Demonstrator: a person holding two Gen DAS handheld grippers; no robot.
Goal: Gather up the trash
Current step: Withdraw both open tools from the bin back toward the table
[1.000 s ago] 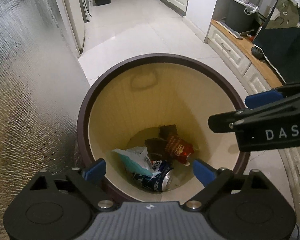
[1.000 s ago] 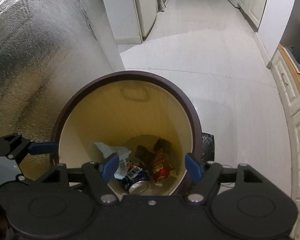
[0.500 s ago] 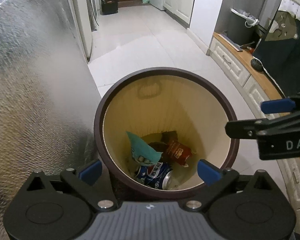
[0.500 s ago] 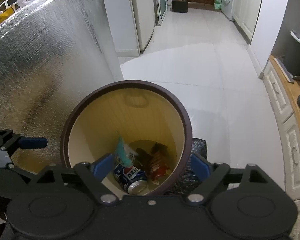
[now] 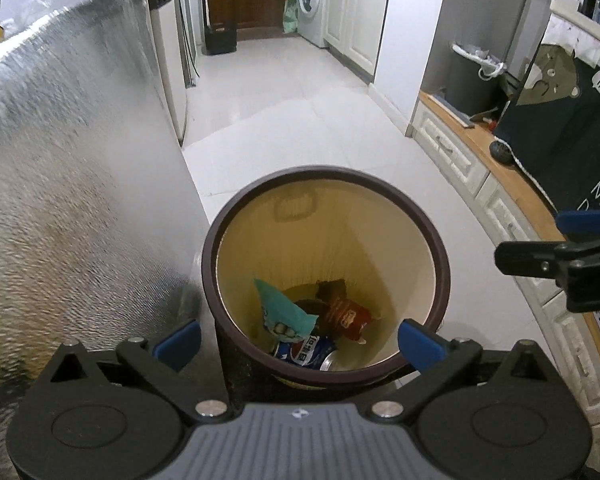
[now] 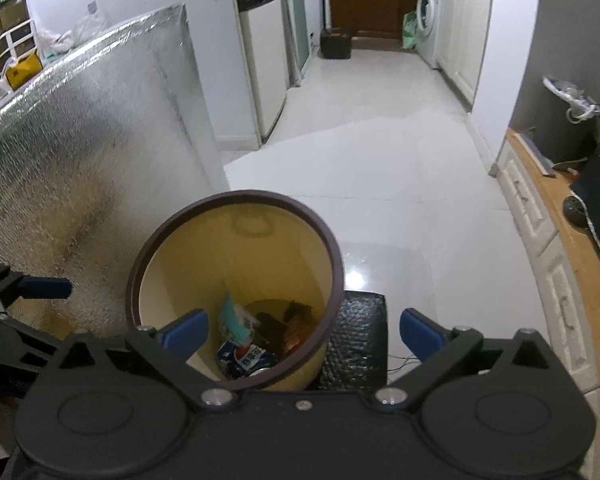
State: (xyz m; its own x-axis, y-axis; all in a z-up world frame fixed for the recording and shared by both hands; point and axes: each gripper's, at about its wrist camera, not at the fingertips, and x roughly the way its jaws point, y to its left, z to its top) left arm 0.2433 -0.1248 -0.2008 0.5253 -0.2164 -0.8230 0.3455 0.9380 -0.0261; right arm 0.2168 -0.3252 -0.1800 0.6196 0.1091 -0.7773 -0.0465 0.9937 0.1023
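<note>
A round bin with a dark brown rim point(image 5: 324, 172) and cream inside stands on the white floor; it also shows in the right wrist view point(image 6: 236, 200). In it lie a blue soda can point(image 5: 306, 352), a teal snack wrapper point(image 5: 282, 312) and a red-brown packet point(image 5: 346, 316). The can point(image 6: 246, 360) and the wrapper point(image 6: 234, 318) also show from the right. My left gripper point(image 5: 298, 340) is open and empty above the bin's near rim. My right gripper point(image 6: 302, 334) is open and empty, above and right of the bin.
A silver foil-covered panel point(image 5: 68, 208) stands close on the left. A wooden counter with white drawers point(image 5: 492, 184) runs along the right. A black padded bag point(image 6: 356, 344) lies on the floor against the bin. A fridge point(image 6: 260, 60) and washing machine point(image 6: 428, 20) stand farther back.
Both grippers have risen and drawn back from the bin, so it looks smaller and more of the hallway shows. The teal wrapper has settled upright against the bin's left wall.
</note>
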